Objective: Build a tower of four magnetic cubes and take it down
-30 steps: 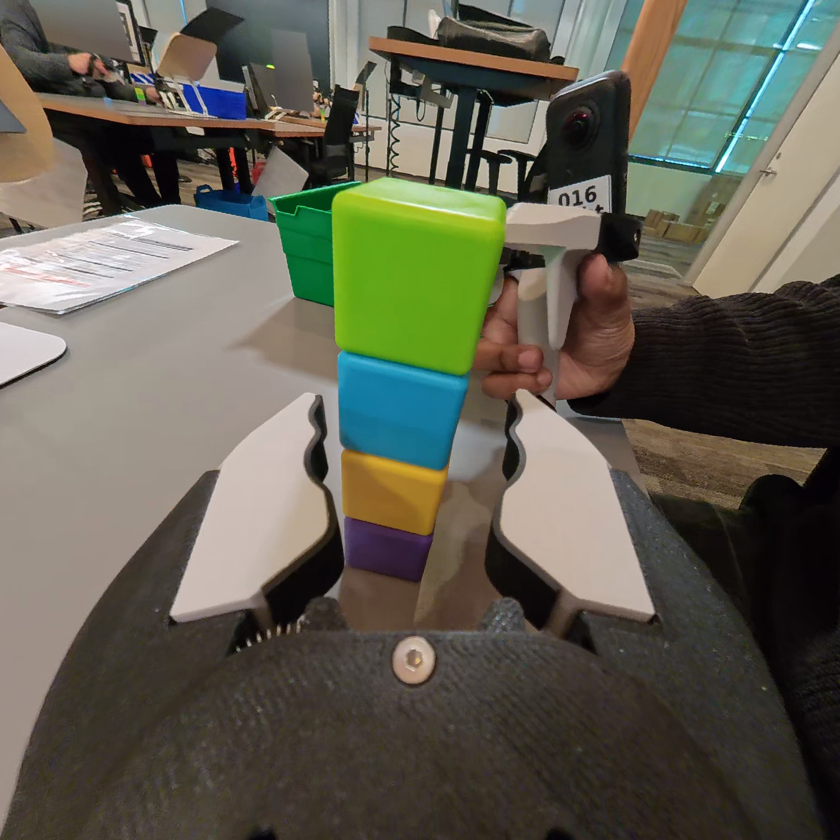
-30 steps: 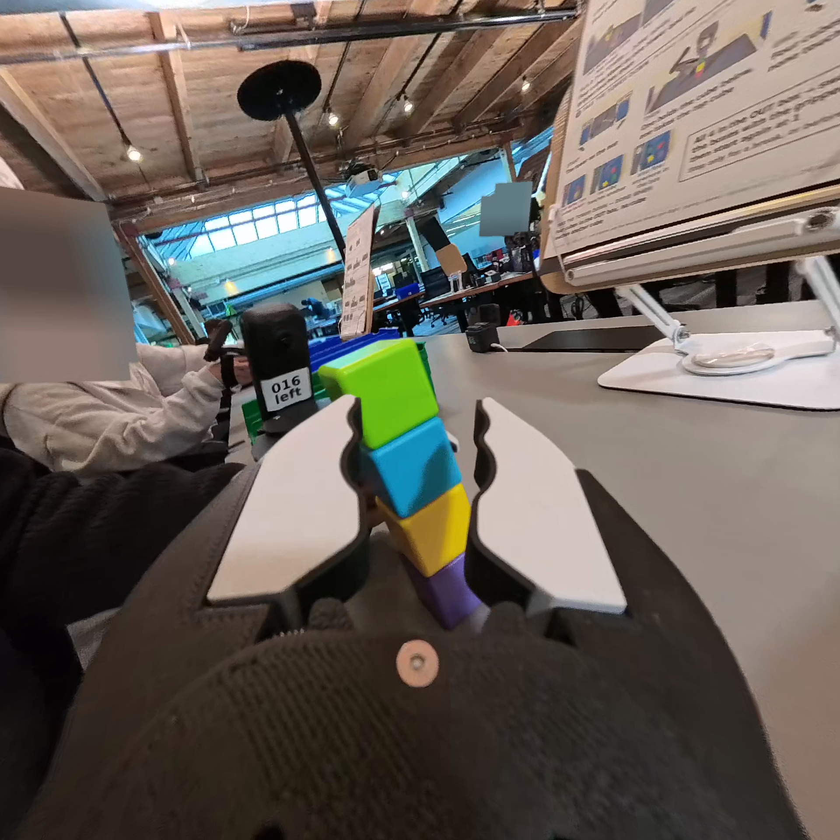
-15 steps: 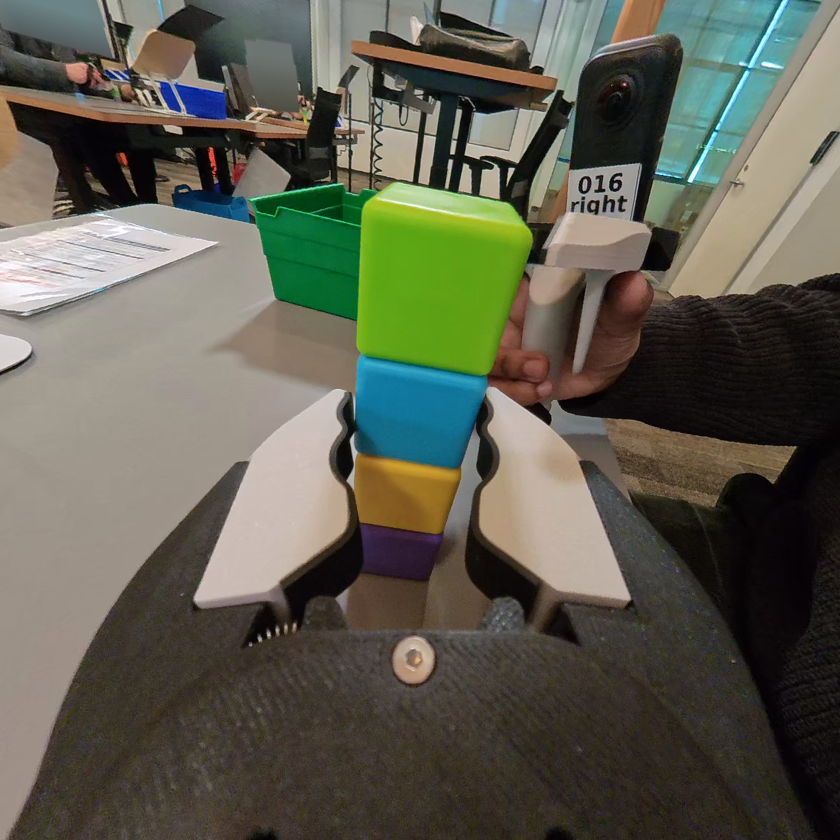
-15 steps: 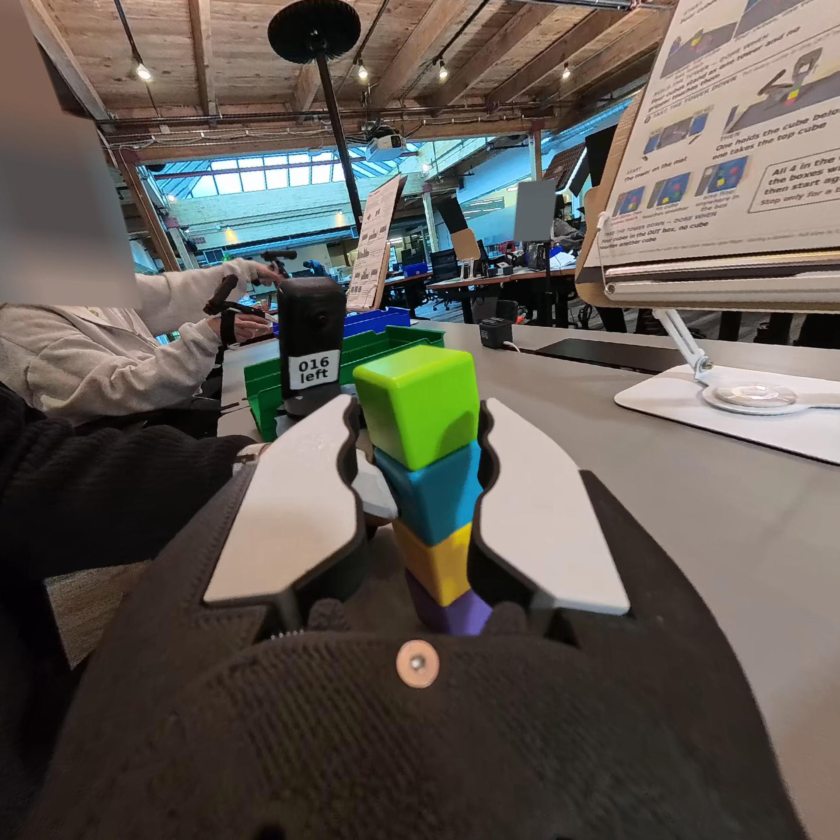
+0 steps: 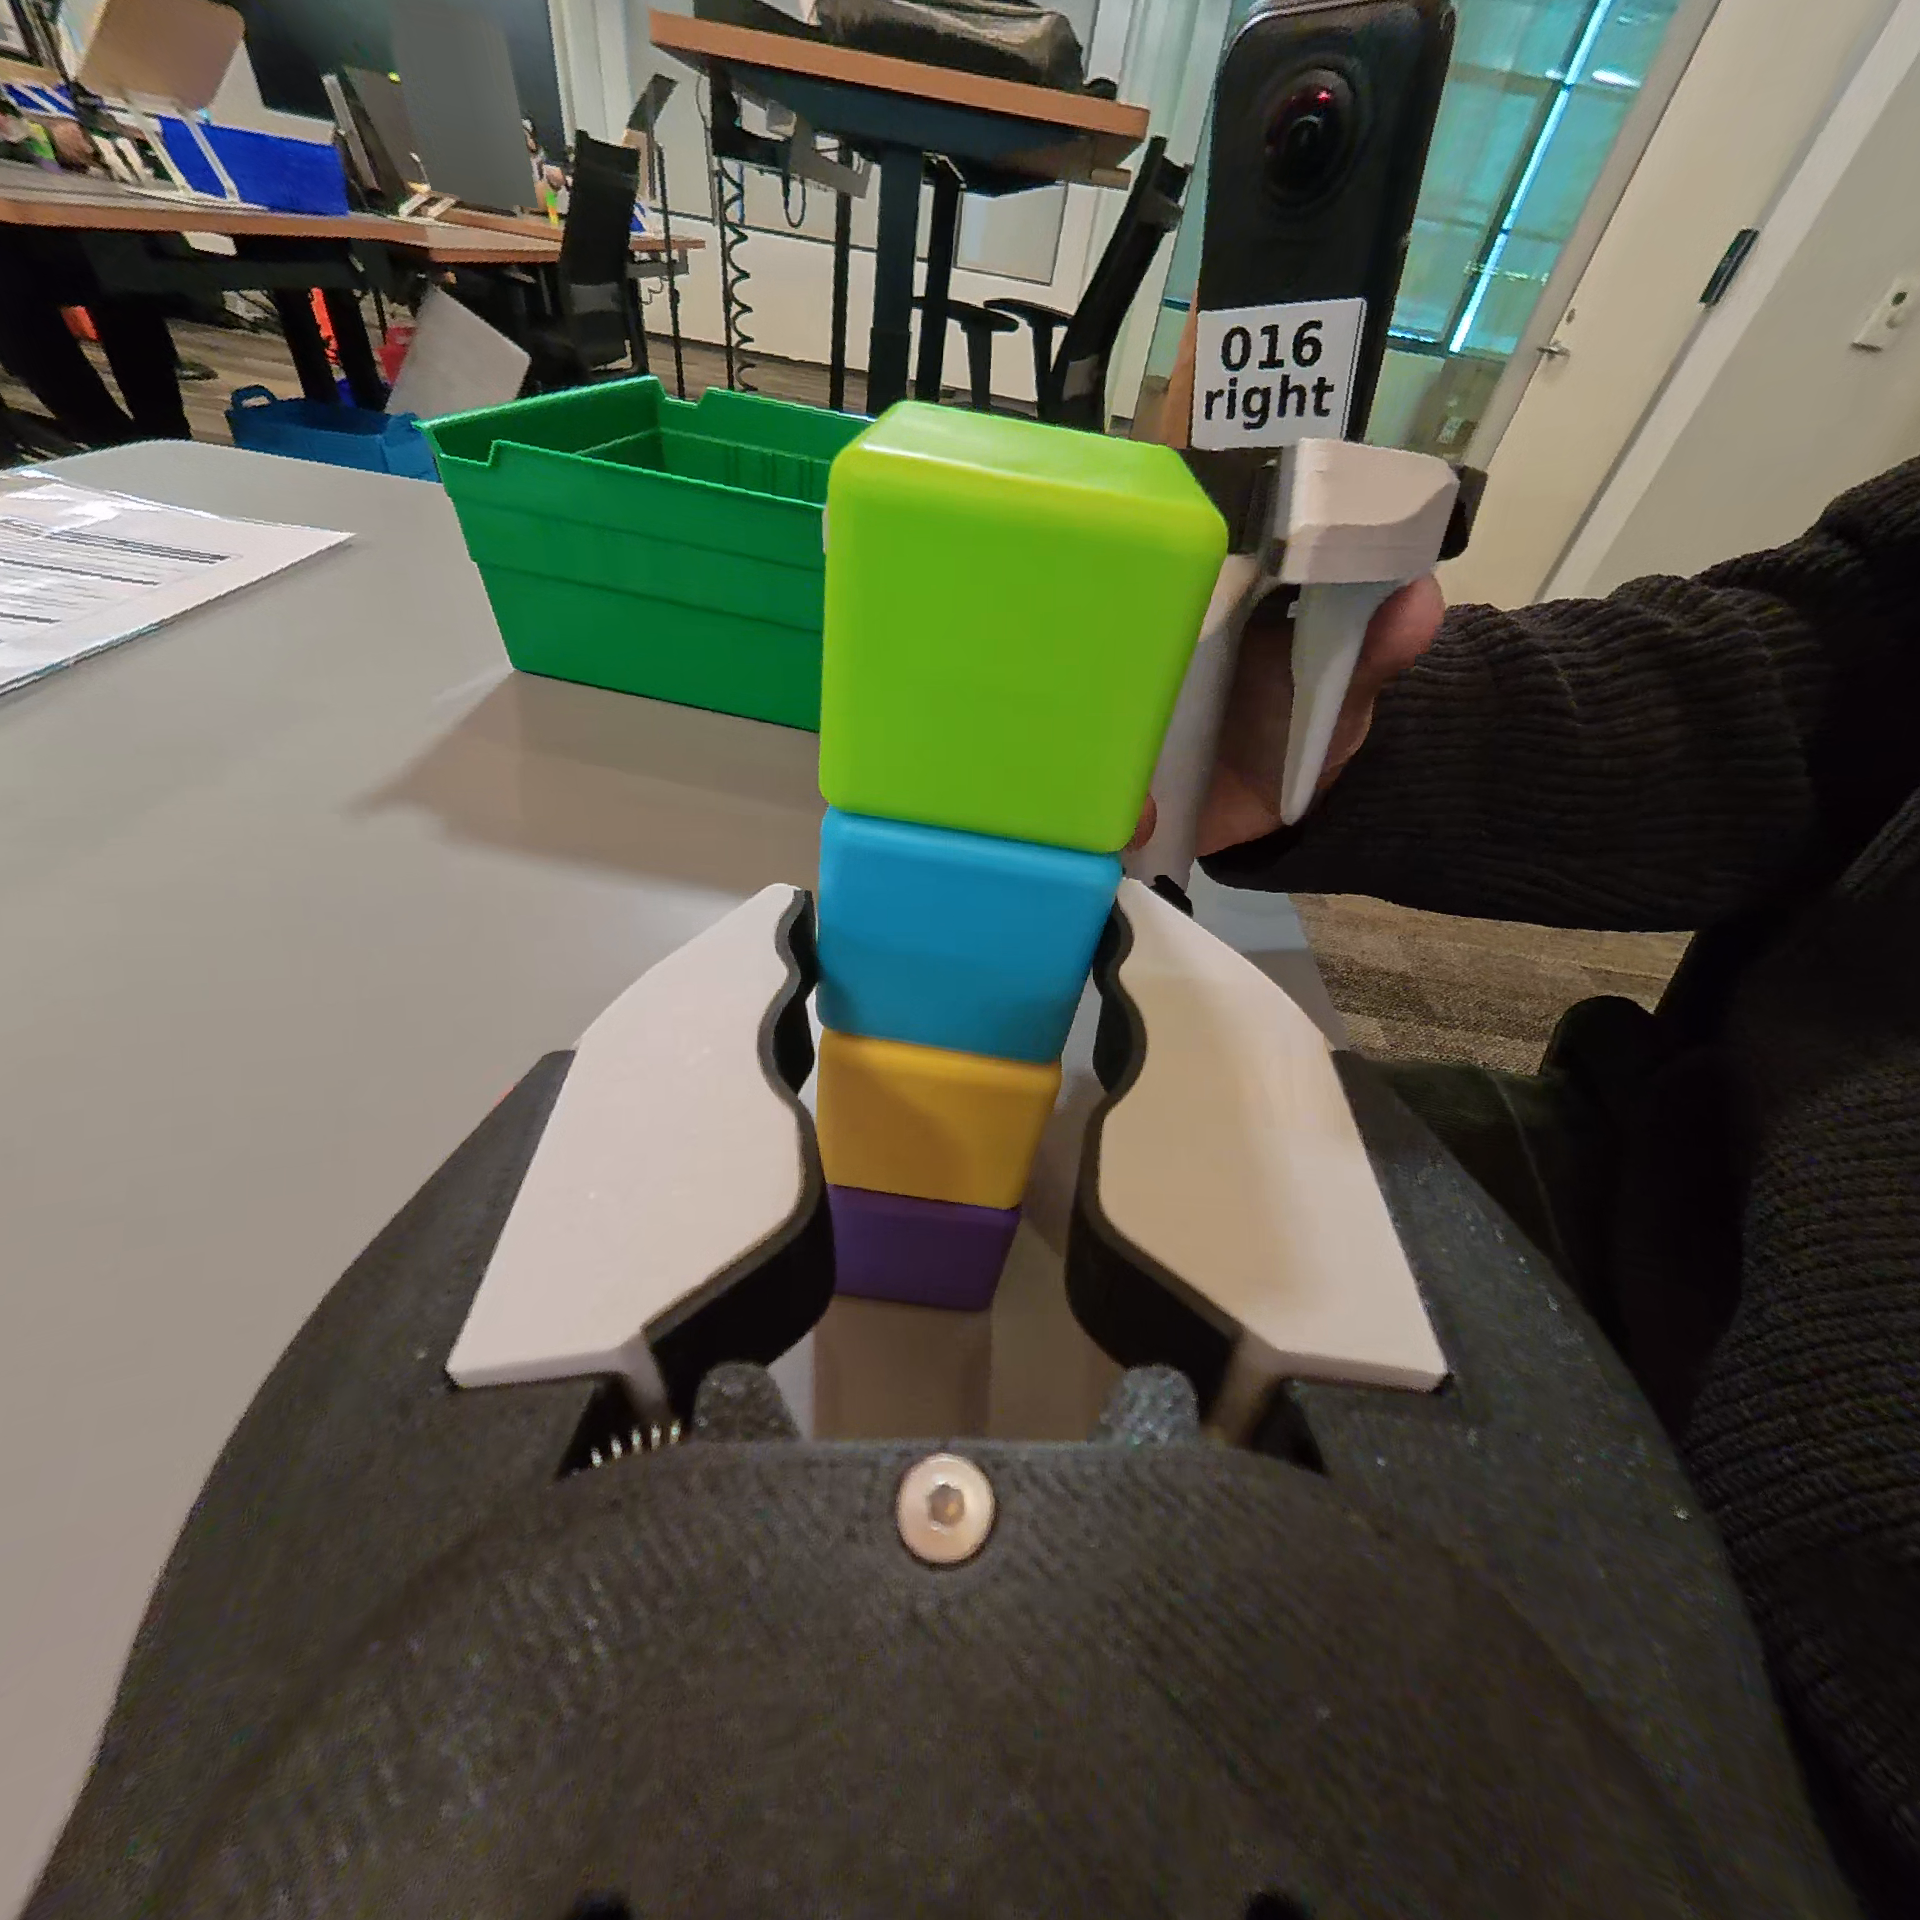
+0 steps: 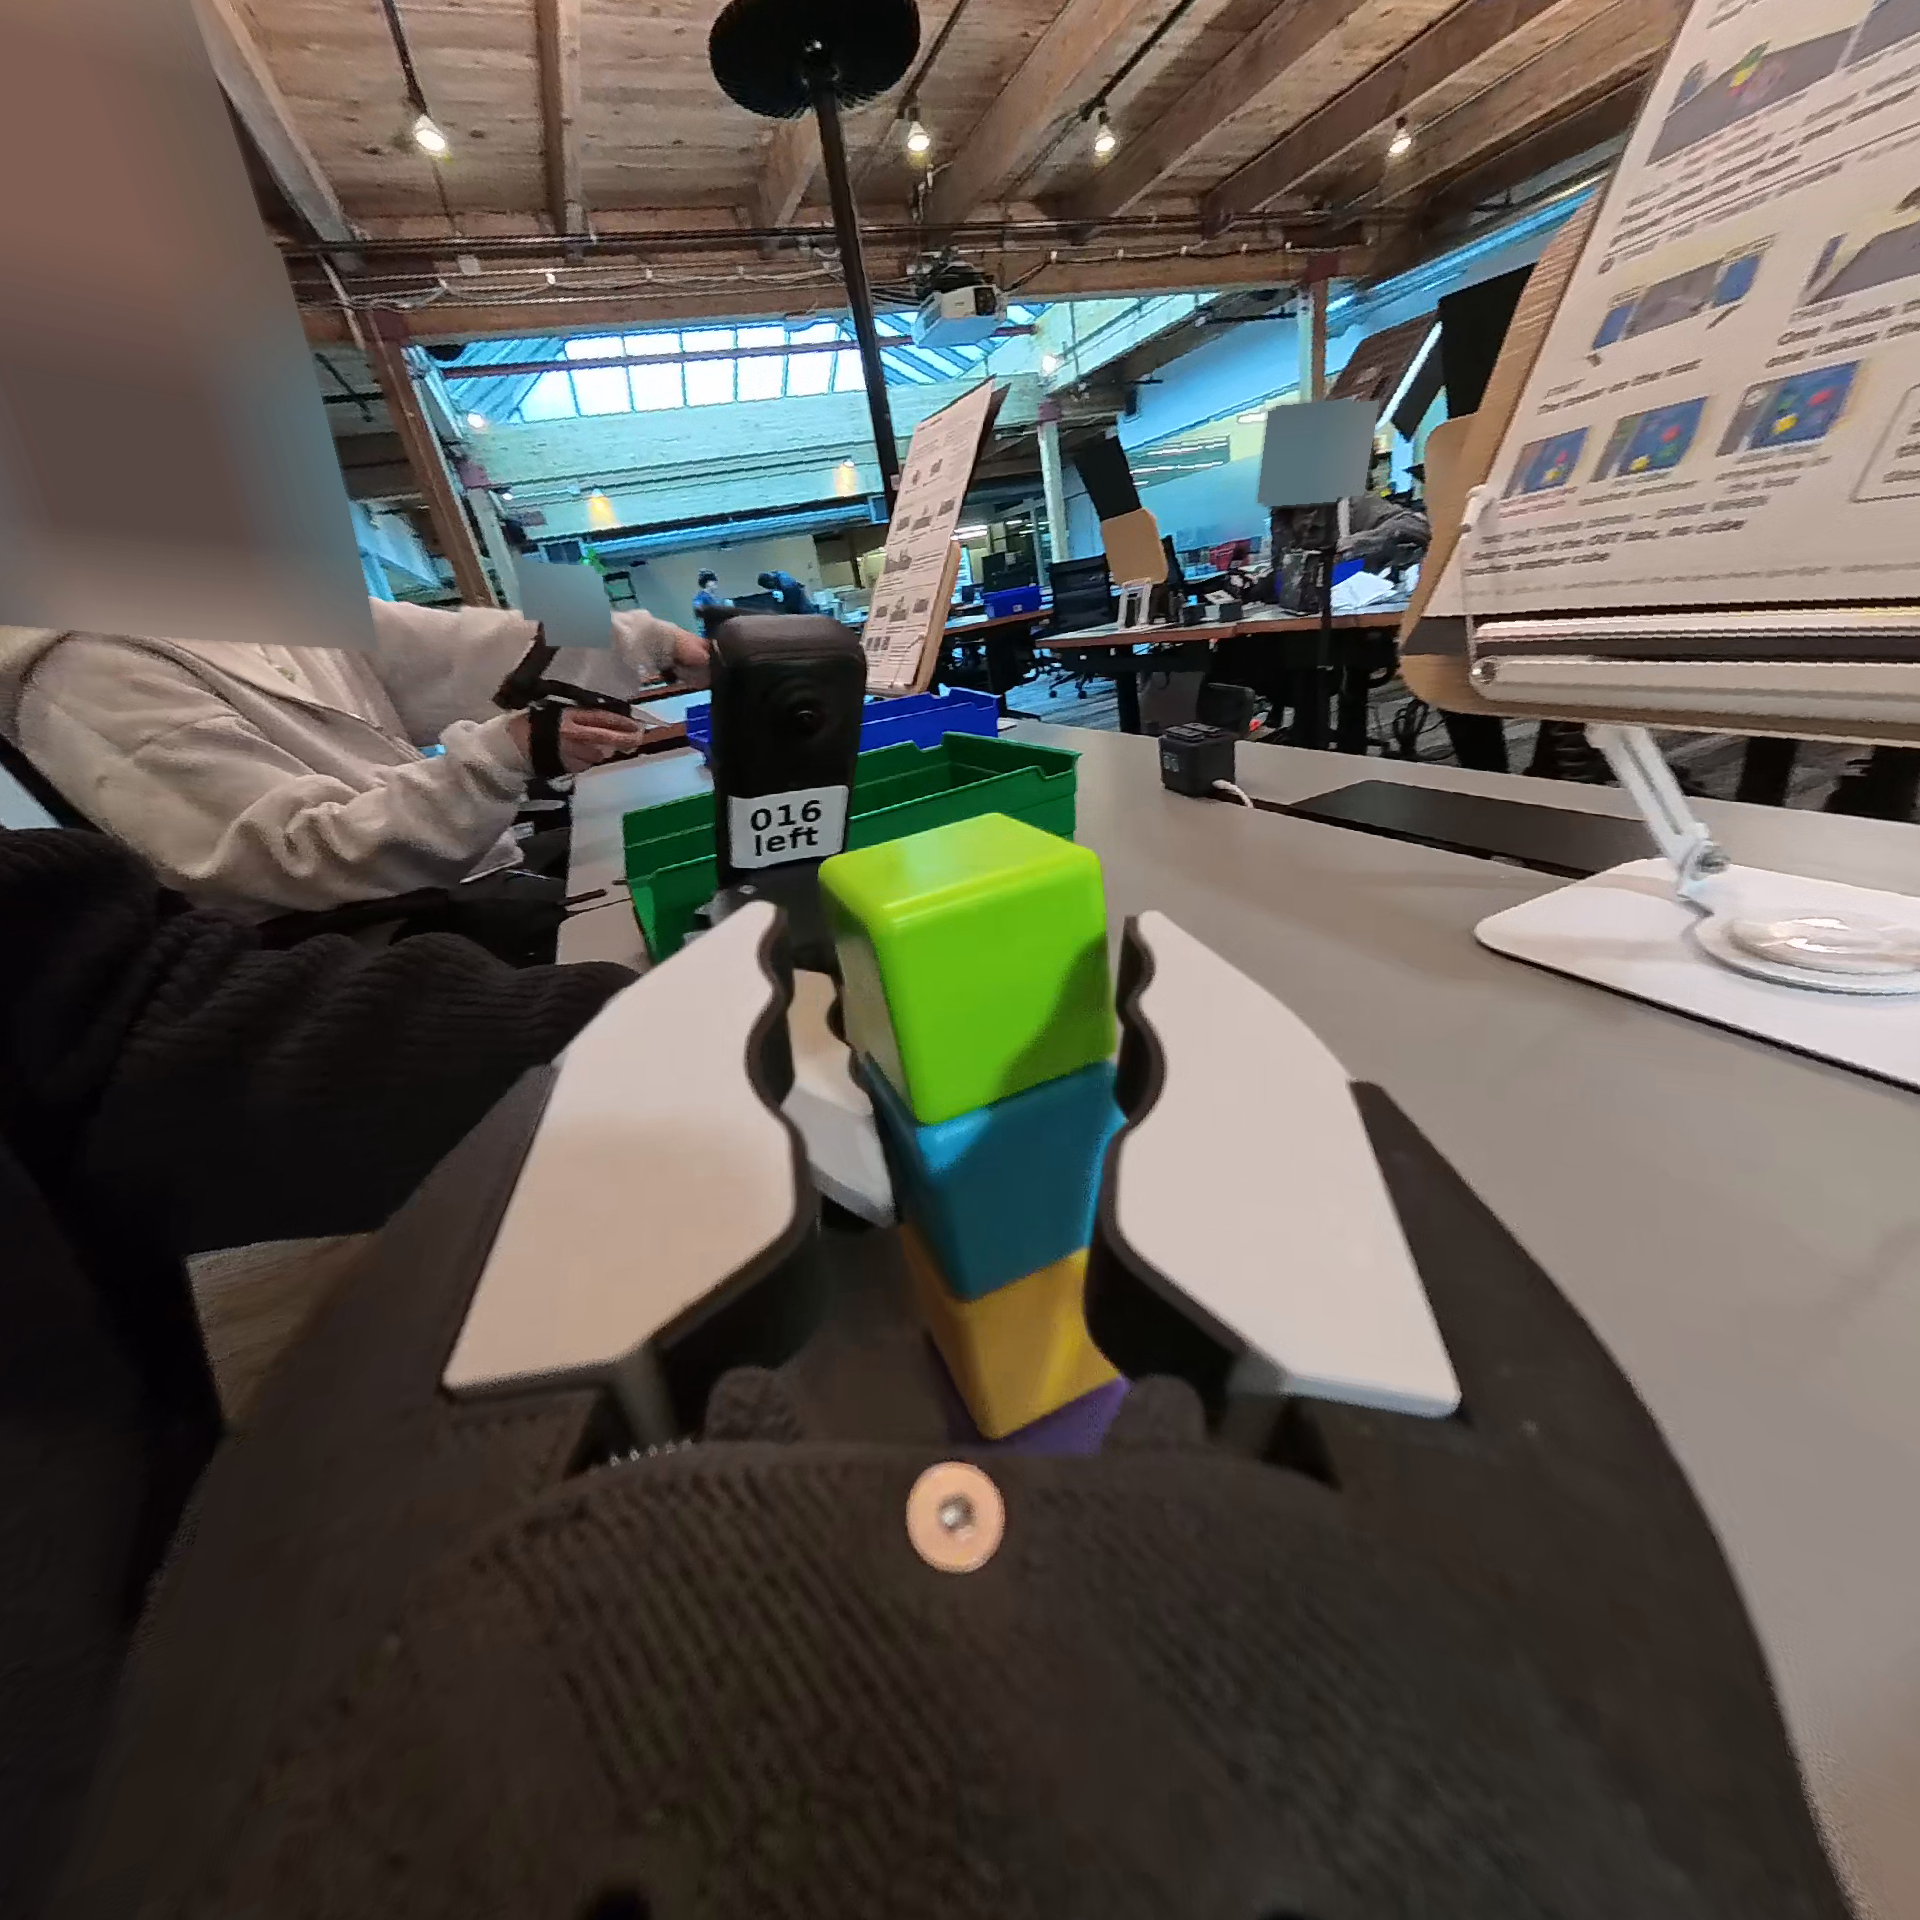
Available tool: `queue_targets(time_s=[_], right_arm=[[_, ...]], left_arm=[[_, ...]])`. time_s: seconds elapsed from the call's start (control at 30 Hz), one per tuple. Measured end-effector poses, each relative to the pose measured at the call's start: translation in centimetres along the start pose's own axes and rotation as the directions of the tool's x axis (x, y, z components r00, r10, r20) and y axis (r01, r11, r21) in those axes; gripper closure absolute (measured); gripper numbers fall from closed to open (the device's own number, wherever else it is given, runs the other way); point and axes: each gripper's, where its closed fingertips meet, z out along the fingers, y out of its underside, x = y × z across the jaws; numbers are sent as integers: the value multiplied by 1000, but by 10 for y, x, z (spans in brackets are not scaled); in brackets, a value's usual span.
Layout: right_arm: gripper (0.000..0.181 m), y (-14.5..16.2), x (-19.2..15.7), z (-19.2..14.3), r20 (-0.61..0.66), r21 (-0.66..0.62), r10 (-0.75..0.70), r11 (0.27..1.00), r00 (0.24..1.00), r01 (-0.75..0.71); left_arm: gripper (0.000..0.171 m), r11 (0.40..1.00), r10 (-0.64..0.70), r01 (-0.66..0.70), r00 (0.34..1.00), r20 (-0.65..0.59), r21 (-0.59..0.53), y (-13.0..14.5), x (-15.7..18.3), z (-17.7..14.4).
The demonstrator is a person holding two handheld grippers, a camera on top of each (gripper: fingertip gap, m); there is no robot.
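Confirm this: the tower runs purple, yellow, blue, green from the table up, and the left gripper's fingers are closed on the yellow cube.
One thing is wrong. In the left wrist view the left gripper has its fingers closed on the blue cube, not the yellow cube. The order is right: purple cube at the bottom, then yellow, blue, and the green cube on top.

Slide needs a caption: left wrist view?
Left claw grips the blue cube under the green cube in a four-cube tower.
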Motion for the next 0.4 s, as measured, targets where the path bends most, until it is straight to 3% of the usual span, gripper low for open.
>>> queue_targets(time_s=[0.4], right_arm=[[120, 12, -10, 5, 54, -60, 6, 998, 999, -3]], left_arm=[[118, 1000, -3, 2, 997, -78, -18, 1, 13, 1]])
